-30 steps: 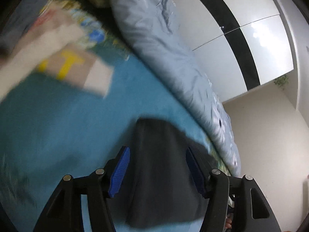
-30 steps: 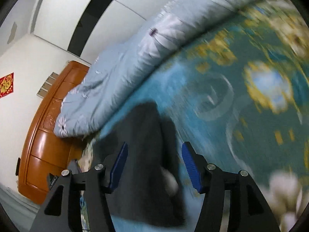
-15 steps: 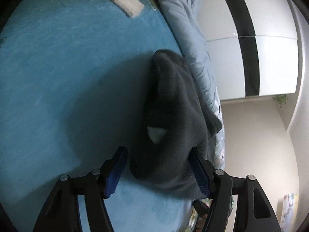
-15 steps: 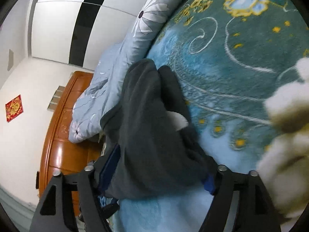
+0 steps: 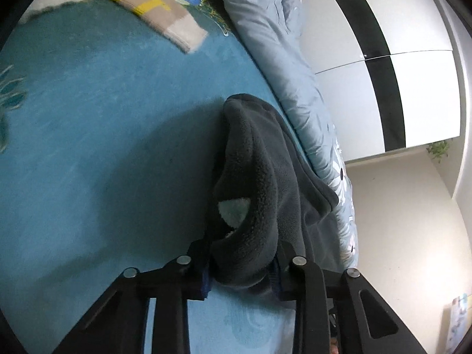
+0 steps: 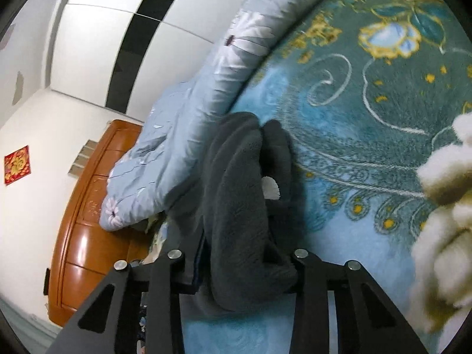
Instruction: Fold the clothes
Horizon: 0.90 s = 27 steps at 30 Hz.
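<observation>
Both grippers are clamped on one dark grey fleece garment (image 5: 259, 177), which lies bunched on a blue patterned bedspread (image 5: 103, 147) along the side edge where a rolled pale blue quilt (image 5: 280, 59) runs. The left gripper (image 5: 242, 277) pinches a thick fold between narrowed fingers; the right gripper (image 6: 244, 274) is closed on another bunch of the same cloth (image 6: 236, 206). In each view the garment's long axis runs straight ahead from the fingers, parallel to the quilt. Neither hand is nearer: each holds its own end. The next fold appears to turn on carrying those held ends forward along that axis. A beige and yellow knit (image 5: 165, 14) lies well apart near the far edge, and a cream fluffy item (image 6: 442, 206) sits to the right.
</observation>
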### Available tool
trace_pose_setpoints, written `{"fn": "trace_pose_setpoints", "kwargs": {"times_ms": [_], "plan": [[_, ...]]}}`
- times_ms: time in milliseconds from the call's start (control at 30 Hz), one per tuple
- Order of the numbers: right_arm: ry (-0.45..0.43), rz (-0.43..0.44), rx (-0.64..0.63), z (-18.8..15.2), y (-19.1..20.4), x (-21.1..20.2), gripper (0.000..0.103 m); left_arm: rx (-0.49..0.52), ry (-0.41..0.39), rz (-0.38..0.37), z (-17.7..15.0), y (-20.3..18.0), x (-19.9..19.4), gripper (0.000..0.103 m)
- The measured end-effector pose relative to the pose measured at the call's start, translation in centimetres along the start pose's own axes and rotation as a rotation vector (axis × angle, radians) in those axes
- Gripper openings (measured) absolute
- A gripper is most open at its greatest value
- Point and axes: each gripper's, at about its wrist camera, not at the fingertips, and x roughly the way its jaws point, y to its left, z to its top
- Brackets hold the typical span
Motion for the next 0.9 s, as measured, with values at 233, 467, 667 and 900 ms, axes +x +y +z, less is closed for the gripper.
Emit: {"fn": "trace_pose_setpoints", "kwargs": {"times_ms": [233, 467, 667, 900], "plan": [[0.062, 0.026, -0.062, -4.7, 0.7, -6.6, 0.036, 0.064, 0.019, -0.023, -4.9, 1.6, -6.1, 0.030], [0.092, 0.045, -0.027, -10.6, -2.5, -12.1, 0.036, 0.167, 0.019, -0.026, -10.2, 4.5, -10.2, 0.030], [0.116, 0.002, 0.024, -11.4, -4.2, -11.4, 0.037, 0.131, 0.007, -0.032, -10.9, 5.9, -9.9, 0.030], [0.117, -0.071, -0.030, -11.8, -3.6, -11.8, 0.046, 0.137, 0.004, -0.014, -12.2, 6.7, -11.1, 0.042]]}}
